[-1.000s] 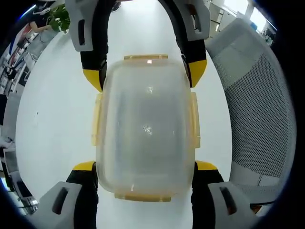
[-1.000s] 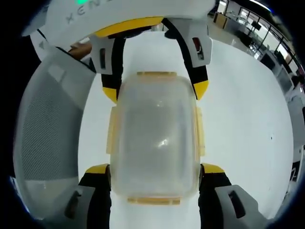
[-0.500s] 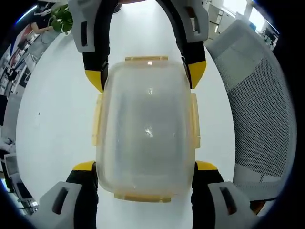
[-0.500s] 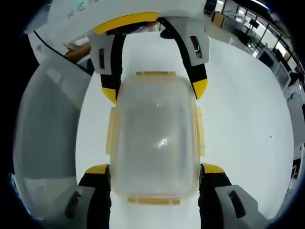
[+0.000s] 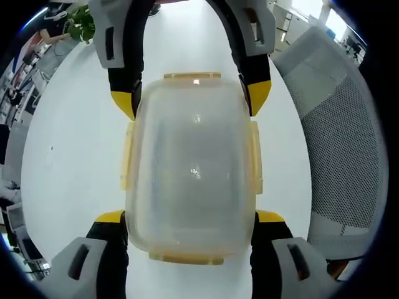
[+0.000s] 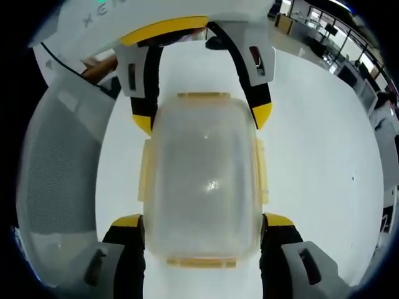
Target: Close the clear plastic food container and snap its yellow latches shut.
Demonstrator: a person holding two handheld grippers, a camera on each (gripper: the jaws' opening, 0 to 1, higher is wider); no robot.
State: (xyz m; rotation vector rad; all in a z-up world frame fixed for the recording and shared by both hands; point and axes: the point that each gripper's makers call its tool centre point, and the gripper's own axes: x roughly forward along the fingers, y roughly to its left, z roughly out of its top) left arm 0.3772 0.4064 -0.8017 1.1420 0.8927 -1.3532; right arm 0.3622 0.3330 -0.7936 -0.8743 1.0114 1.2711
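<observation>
The clear plastic container (image 5: 190, 162) lies with its lid on over the white table (image 5: 68, 143). Yellow latches (image 5: 191, 76) run along its four sides, and the side latch (image 5: 127, 156) stands slightly out. My left gripper (image 5: 191, 218) grips the near end, its yellow-tipped jaws pressed against both corners. My right gripper (image 5: 191, 99) holds the far end the same way. In the right gripper view the container (image 6: 202, 174) sits between the right gripper (image 6: 202, 221) below and the left gripper (image 6: 202, 118) above. Its end latch (image 6: 204, 96) is yellow.
A grey mesh office chair (image 5: 336, 137) stands beside the table, also in the right gripper view as the chair (image 6: 56, 162). A potted plant (image 5: 78, 25) and desks (image 6: 349, 50) are far off. A person's hand (image 6: 100, 65) holds the left gripper.
</observation>
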